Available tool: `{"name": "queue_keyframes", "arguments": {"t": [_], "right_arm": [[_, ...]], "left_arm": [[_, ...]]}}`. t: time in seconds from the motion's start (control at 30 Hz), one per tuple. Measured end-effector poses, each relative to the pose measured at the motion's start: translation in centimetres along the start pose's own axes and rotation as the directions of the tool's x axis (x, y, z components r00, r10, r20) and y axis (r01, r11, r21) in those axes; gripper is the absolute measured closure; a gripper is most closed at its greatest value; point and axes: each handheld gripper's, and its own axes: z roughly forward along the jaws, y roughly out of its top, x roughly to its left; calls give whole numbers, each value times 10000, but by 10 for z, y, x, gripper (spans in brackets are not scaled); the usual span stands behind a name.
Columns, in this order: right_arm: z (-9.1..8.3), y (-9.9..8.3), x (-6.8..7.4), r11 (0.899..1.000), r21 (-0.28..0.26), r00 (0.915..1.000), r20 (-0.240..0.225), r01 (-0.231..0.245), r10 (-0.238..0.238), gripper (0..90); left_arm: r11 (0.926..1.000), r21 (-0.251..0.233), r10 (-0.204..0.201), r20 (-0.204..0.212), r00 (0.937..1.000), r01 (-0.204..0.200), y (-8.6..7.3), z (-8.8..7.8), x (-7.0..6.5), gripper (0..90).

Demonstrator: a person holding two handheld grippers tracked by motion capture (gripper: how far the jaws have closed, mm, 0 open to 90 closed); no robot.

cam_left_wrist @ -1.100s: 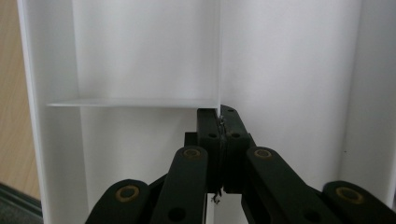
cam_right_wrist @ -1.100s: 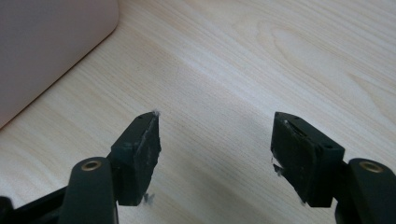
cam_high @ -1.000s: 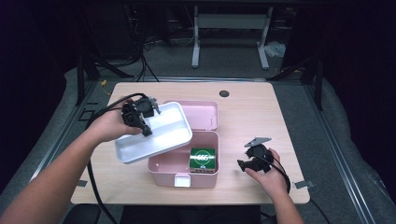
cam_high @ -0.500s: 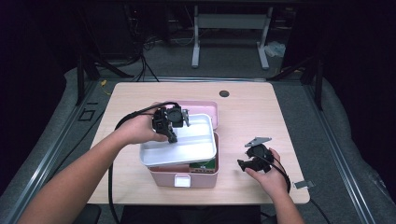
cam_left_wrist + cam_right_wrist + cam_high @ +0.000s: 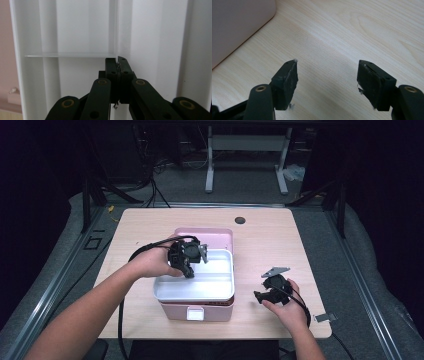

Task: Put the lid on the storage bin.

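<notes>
White tray (image 5: pixel 200 282) moved onto pink box (image 5: pixel 197 310), left hand-held gripper (image 5: pixel 187 265) pinching its divider

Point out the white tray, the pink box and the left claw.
white tray (image 5: pixel 200 282): high view, on its bare inner floor.
pink box (image 5: pixel 172 311): high view, on its front wall.
left claw (image 5: pixel 117 65): left gripper view, where the tips pinch the tray's divider.

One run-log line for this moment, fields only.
left gripper: shut on white tray divider | tray: over pink box | right gripper: open, empty, on table
</notes>
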Motion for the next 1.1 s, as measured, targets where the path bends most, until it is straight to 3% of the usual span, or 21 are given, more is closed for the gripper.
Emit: {"name": "queue_keyframes", "arguments": {"t": [0.57,1.1], "right_arm": [[0,0,0,10000,5,10000,-24,-10,10,323],[1,0,0,10000,21,10000,-8,23,-23,323]], "left_arm": [[9997,234,77,226,9997,-82,4,27,-1,888],[9998,-106,-141,276,9995,144,-3,39,0,877]]}}
